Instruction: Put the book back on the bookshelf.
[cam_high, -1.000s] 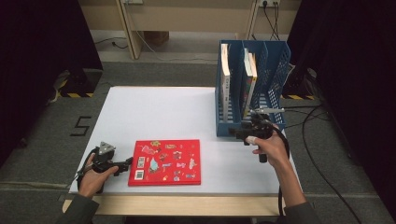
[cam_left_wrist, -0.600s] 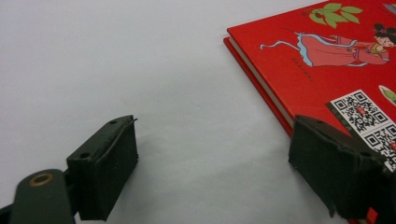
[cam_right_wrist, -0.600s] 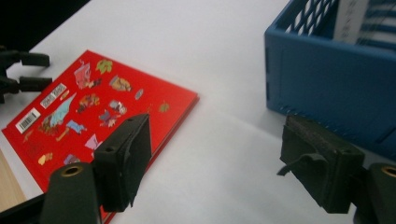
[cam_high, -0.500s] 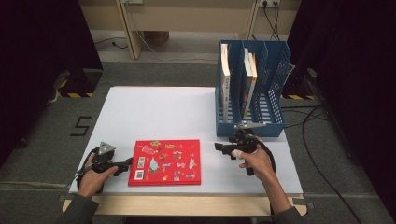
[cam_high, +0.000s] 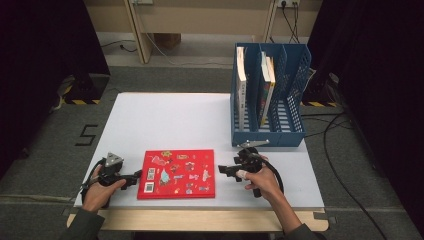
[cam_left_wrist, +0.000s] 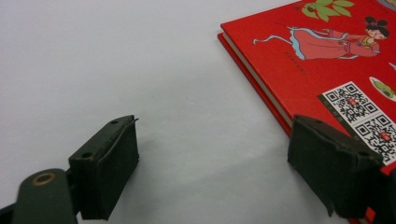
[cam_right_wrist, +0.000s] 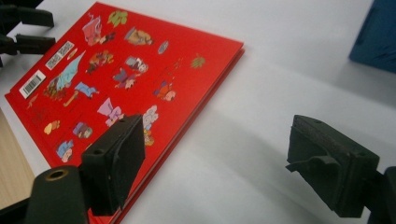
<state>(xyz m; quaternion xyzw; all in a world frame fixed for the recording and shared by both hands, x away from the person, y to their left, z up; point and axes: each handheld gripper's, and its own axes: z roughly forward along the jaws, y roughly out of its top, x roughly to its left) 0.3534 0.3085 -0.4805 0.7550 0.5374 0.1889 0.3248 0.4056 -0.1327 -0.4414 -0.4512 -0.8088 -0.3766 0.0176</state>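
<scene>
Two hand-held black grippers flank a flat red hardcover picture book (cam_high: 177, 173) that lies closed on the white tabletop (cam_high: 170, 120), near the table's front edge. In the high view the left gripper (cam_high: 136, 178) sits at nine o'clock of the book, just beside its left edge; its jaws stand apart and have just been closing a little, with nothing pinched between them. In the left gripper view one jaw hangs over bare table and the other over the book's near corner beside its printed square codes; whether that jaw touches the cover I cannot tell. The right gripper (cam_high: 223, 170) sits at three o'clock of the book, just beside its right edge, its jaws spread wide and just opening further, with nothing gripped. In the right gripper view one jaw hangs above the cover's edge and the other above the white table, so the book's edge runs between them, apart from both pads. A blue plastic perforated file rack (cam_high: 293, 100) stands at one o'clock of the book, well apart from it, at the table's far right. Upright books (cam_high: 265, 87) stand in its compartments: one in the left slot, two together in the middle slot.
</scene>
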